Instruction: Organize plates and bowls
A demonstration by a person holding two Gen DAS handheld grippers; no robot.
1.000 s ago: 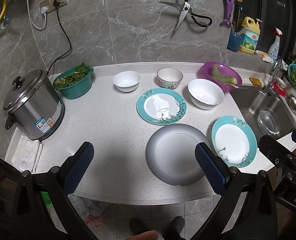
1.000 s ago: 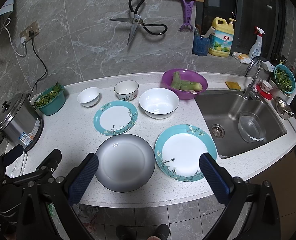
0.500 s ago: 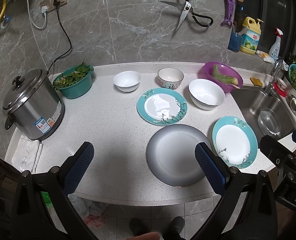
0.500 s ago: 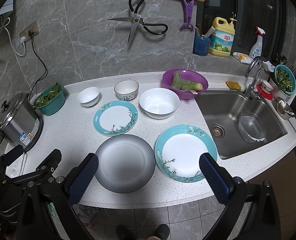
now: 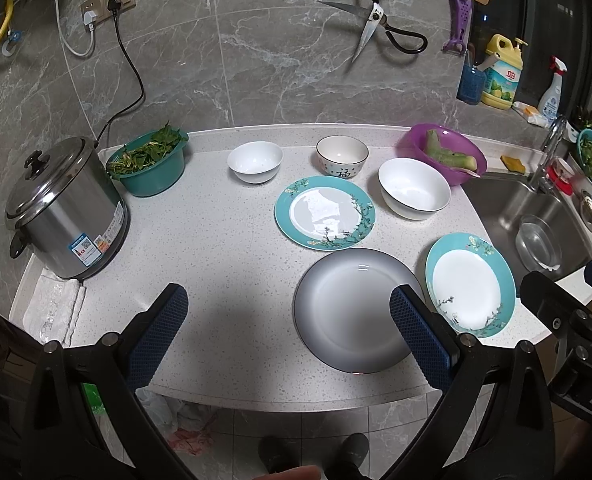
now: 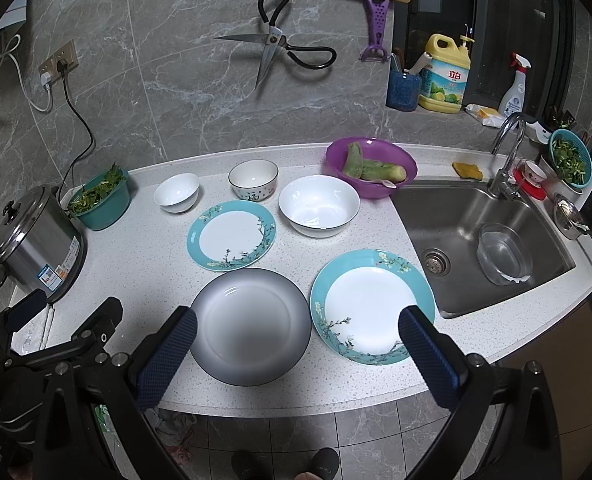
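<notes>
Grey plate [image 6: 251, 326] beside teal plate [image 6: 371, 307]; left gripper [image 5: 288, 312] and right gripper [image 6: 296, 332] both spread apart, empty.

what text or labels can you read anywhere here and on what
"福": on the side of the patterned bowl.
"立白": on the label of the yellow detergent bottle.
Stickers on the rice cooker: too small to read.
Label on the white spray bottle: too blurred to read.
Print on the other gripper's body, at the left view's right edge: cut off, unreadable.
</notes>
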